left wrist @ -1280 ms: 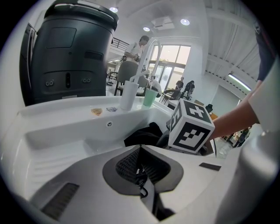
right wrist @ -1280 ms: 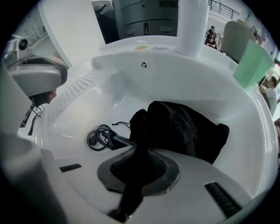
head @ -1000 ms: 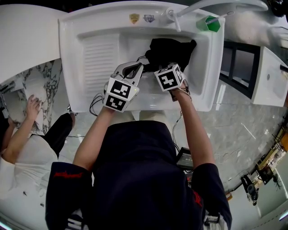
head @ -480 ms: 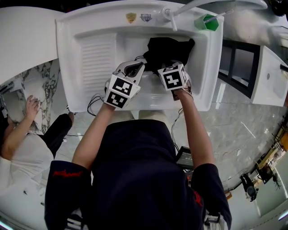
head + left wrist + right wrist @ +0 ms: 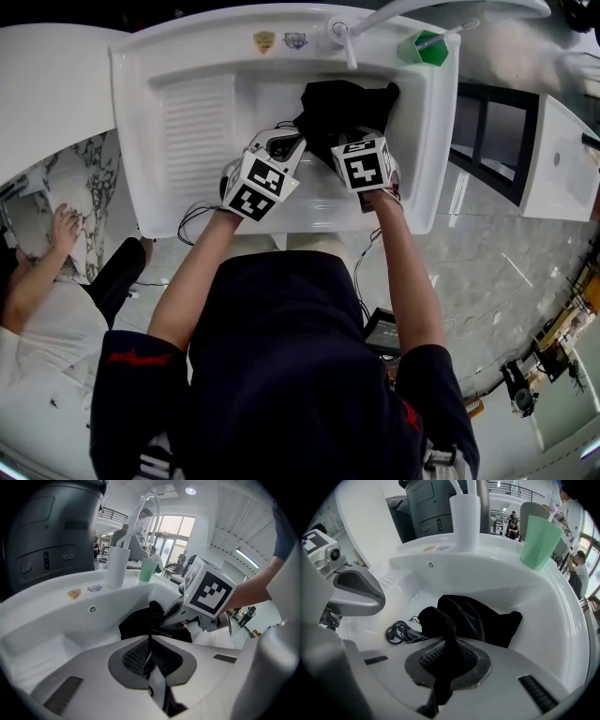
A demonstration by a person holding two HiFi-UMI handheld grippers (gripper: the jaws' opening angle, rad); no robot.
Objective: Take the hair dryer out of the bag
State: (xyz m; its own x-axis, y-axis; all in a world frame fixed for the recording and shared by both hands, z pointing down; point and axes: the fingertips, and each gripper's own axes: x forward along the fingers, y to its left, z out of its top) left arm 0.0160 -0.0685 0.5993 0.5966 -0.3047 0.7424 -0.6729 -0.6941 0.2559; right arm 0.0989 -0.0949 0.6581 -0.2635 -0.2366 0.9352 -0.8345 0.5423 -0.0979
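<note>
A black cloth bag [image 5: 342, 103] lies in the white sink basin [image 5: 272, 94], near the tap. My left gripper [image 5: 286, 148] is shut on a thin strip of the bag's black fabric [image 5: 140, 620] at its near left edge. My right gripper [image 5: 364, 139] is shut on a bunched fold of the bag [image 5: 440, 620] next to it. In the right gripper view a coiled black cord [image 5: 398, 632] pokes out beside the bag's mouth. The hair dryer's body is hidden inside the bag.
A curved tap [image 5: 342, 37] and a green cup [image 5: 427, 49] stand on the sink's far rim, with a white cup [image 5: 464, 515] beside them. Ribbed washboard [image 5: 197, 122] fills the basin's left part. Another person's hand [image 5: 66, 220] shows at left. Cables [image 5: 192, 220] hang over the front rim.
Both grippers have shifted a little farther into the basin toward the bag, the left one also moving right and tipping down. Both stay shut on the fabric.
</note>
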